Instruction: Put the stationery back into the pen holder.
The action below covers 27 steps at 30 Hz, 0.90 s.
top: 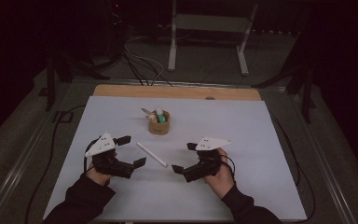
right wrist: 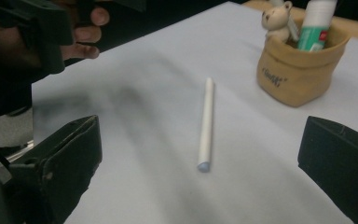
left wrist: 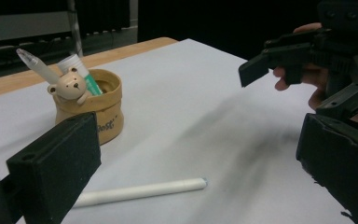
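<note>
White table [top: 261,140], white stick [top: 151,154], tan pot [top: 159,126]

Your left gripper [top: 131,150] sits lower left of centre in the high view, your right gripper [top: 184,157] lower right of centre. Between them a pen [top: 151,154] lies flat on the table [top: 261,140]. Above it, near mid-frame, stands a pouch [top: 159,126] with a tube [top: 160,115] and a bear-topped pen [top: 150,115] in it.

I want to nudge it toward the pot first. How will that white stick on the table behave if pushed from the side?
The white stick looks round and smooth, so it would probably roll rather than slide. It lies straight and unbent, so it seems stiff. Being thin, it is likely light and may skitter off an open claw, the left or the right.
</note>
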Each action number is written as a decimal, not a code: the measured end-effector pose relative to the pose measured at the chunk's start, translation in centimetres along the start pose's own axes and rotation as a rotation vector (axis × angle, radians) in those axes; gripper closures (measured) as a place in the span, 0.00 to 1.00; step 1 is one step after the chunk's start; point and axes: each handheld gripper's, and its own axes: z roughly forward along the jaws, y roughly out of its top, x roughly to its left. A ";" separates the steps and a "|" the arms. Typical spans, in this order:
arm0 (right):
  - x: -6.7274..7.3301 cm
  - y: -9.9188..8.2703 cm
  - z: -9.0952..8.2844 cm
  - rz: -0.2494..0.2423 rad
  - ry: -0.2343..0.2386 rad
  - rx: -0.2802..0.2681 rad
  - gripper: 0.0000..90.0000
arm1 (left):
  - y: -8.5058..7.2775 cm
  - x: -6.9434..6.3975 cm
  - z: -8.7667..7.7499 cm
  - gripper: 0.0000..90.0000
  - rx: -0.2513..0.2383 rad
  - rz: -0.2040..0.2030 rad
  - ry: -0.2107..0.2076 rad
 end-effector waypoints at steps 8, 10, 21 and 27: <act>0.6 -0.1 2.7 -0.002 -0.005 0.046 0.00 | -0.4 0.7 -0.3 0.01 -0.018 -0.020 0.031; 0.7 -0.3 3.4 -0.004 -0.016 0.061 0.00 | -0.4 0.8 -0.4 0.01 -0.026 -0.024 0.041; 0.9 -0.7 6.3 -0.006 -0.071 0.130 0.19 | -0.8 1.1 -0.3 0.01 -0.019 -0.040 0.045; 0.9 -0.5 7.0 -0.011 -0.093 0.164 0.30 | -0.9 1.1 -0.2 0.01 -0.015 -0.044 0.044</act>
